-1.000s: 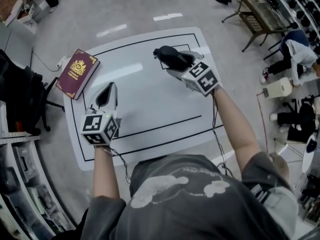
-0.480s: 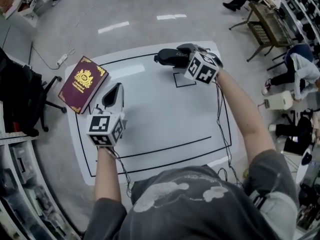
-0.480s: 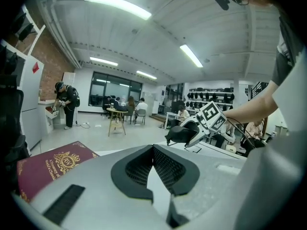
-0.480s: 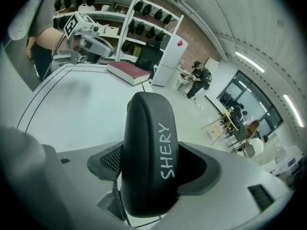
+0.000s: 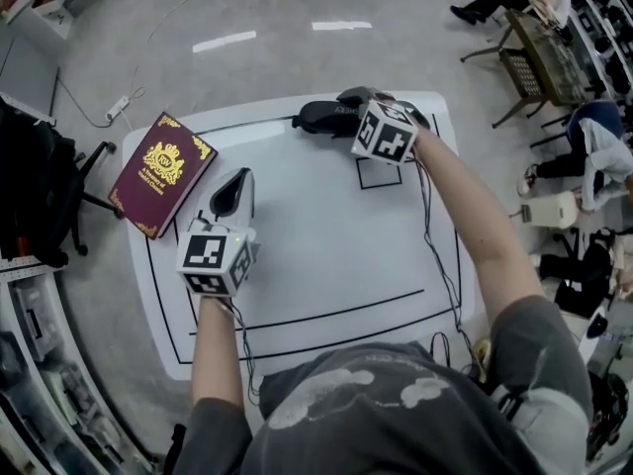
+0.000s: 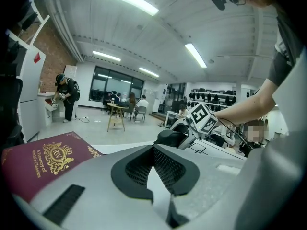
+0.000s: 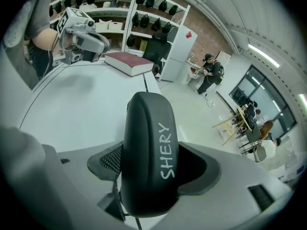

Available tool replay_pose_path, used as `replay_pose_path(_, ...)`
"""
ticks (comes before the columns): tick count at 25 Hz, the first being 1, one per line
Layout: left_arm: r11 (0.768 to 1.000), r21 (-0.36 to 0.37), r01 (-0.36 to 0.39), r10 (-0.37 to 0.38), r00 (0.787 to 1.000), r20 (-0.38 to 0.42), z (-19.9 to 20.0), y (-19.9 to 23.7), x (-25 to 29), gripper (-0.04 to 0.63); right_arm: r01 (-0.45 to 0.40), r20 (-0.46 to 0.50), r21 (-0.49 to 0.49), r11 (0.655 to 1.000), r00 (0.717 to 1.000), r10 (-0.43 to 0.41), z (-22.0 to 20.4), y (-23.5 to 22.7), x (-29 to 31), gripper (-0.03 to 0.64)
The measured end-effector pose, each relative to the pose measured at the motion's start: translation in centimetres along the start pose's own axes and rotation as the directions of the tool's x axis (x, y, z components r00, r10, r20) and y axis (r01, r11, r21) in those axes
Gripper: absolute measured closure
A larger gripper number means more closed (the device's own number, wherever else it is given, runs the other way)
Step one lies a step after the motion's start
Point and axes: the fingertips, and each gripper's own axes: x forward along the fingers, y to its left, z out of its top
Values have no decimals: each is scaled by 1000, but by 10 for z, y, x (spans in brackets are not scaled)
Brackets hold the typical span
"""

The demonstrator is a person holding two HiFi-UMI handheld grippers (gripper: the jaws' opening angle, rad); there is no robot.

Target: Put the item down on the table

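Black and hard-shelled, the case (image 7: 148,147) with white lettering sits clamped between the jaws of our right gripper (image 5: 348,109), so the task is not yet done. We hold it over the far edge of the white table (image 5: 326,255), and we cannot tell whether it touches the surface. What is left, we judge, is to lower it and let go. Our right arm reaches out long, its gripper tipped steeply downward. Our left gripper (image 5: 233,188) hangs near the red book (image 5: 161,171), close to level, its 2 jaws together on nothing.
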Motion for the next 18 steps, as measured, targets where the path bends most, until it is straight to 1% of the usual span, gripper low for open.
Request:
replay_pose_path(5, 1000, -18, -2, 2, 1000, -14, -9, 4, 2, 594, -39, -32, -17, 999, 999, 38, 1, 5, 13, 287)
replay_pose_path(8, 1000, -27, -6, 6, 1000, -16, -11, 4, 0, 592, -39, -40, 11, 999, 998, 40, -1, 4, 12, 284)
replay_pose_path(11, 1000, -27, -9, 8, 1000, -18, -12, 1, -3, 594, -15, -27, 20, 1000, 1000, 16, 0, 4, 10, 277)
replay_pose_path(13, 1000, -25, -10, 10, 1000, -15, -10, -1, -5, 594, 2, -19, 23, 1000, 1000, -2, 0, 3, 7, 250)
replay_pose_path(18, 1000, -4, -15, 15, 1000, 0, 1, -13, -17, 594, 60, 12, 47, 997, 998, -61, 1, 0, -16, 239)
